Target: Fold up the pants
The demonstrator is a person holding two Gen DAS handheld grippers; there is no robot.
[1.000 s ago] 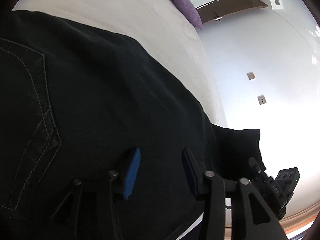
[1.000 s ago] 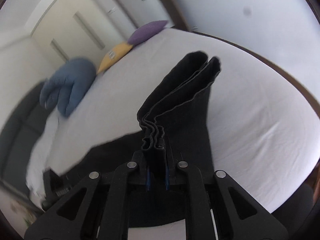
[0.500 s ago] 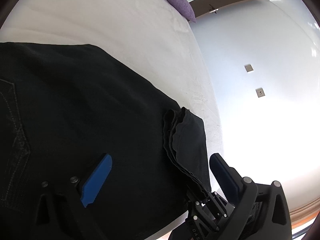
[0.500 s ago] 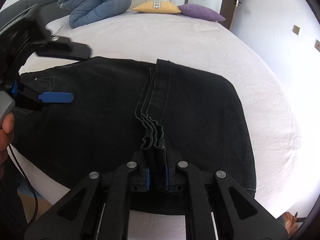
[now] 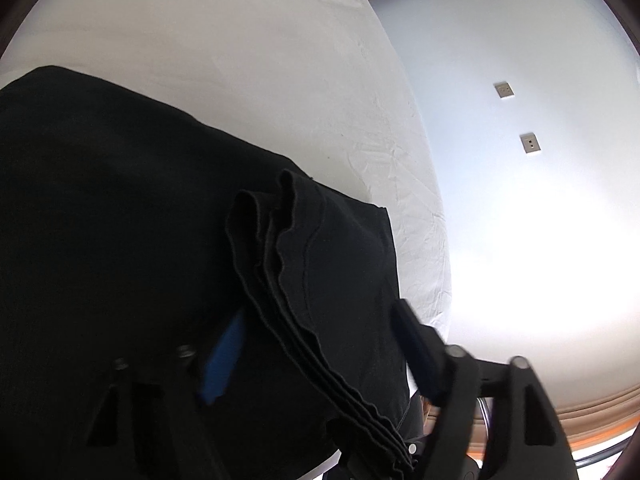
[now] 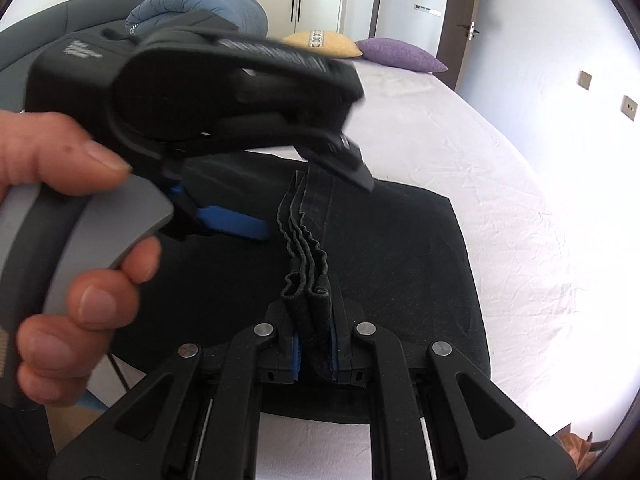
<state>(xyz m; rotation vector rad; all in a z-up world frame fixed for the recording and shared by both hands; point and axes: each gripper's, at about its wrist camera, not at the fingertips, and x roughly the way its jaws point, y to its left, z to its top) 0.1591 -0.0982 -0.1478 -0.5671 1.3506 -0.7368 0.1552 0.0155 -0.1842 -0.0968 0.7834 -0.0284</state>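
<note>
Folding is under way: the stacked hems (image 6: pixel 308 280) of the black pants (image 6: pixel 400 260) are pinched tight by the right gripper (image 6: pixel 314 354) over the doubled garment. The left gripper (image 5: pixel 316 344), part open and just closing, straddles the same edge ungripped; a second pinch seems needed before laying it flat. A white-sheeted bed (image 6: pixel 500 168), pillows and wardrobe are seen.

bed (image 6: pixel 500 168): white sheet | on it: black pants (image 6: pixel 400 248), pillows (image 6: pixel 400 55)
</note>
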